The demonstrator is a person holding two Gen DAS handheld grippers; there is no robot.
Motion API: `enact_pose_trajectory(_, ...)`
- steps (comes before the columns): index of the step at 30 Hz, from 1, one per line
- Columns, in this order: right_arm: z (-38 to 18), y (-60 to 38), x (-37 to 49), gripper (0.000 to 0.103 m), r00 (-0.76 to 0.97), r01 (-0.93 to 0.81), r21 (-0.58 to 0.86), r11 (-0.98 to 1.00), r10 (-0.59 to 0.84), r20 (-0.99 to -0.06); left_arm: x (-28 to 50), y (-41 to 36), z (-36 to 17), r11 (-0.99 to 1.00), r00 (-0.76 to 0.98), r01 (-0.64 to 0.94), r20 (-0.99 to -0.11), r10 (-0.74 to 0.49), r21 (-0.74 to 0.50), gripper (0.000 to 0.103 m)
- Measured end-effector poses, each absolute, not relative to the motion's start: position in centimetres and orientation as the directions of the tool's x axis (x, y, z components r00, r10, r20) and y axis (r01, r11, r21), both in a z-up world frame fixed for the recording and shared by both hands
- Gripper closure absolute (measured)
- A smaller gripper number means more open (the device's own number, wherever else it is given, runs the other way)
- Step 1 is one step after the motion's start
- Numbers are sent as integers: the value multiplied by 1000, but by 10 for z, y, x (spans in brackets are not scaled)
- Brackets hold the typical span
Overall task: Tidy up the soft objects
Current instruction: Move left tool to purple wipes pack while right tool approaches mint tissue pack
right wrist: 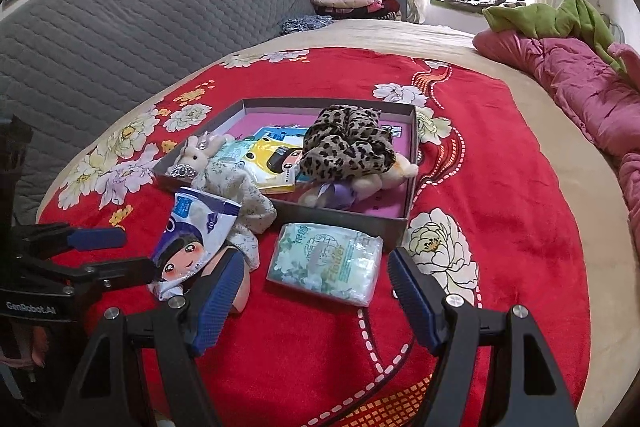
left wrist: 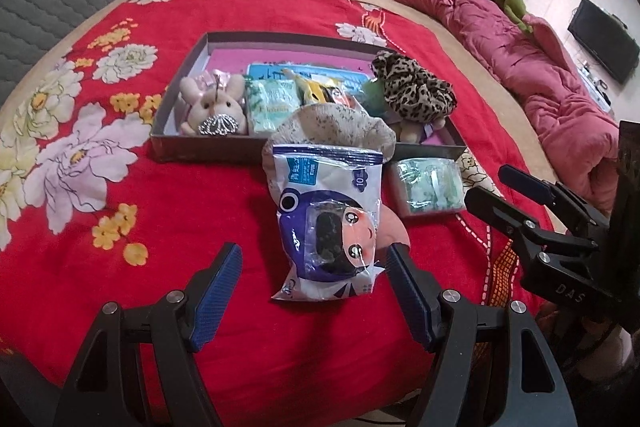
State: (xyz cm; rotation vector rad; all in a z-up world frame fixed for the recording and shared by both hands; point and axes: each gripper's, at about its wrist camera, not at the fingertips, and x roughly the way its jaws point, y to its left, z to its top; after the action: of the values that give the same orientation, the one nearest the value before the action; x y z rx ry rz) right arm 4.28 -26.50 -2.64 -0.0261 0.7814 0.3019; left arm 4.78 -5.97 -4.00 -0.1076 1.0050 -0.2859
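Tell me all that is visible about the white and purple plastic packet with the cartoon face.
The packet is a glossy, crinkled plastic pouch, white with a purple panel, a cartoon face and a clear window showing something dark inside. It looks sealed. It lies outside the box, on the red blanket, its top edge resting on a speckled cloth. It sits between the open left gripper fingers, untouched.

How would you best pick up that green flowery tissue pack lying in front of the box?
Probably across the short sides of the green floral tissue pack, coming from above with the open right gripper. It lies flat on the red blanket, so only its soft edges offer purchase.
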Motion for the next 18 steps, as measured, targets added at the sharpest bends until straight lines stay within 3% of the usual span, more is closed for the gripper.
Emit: enact_pose_trajectory(18,-51,-239,66,29,619,-336,31,941,246,-746,60,-69,-69,960,449,172,-849,-277,-222,28)
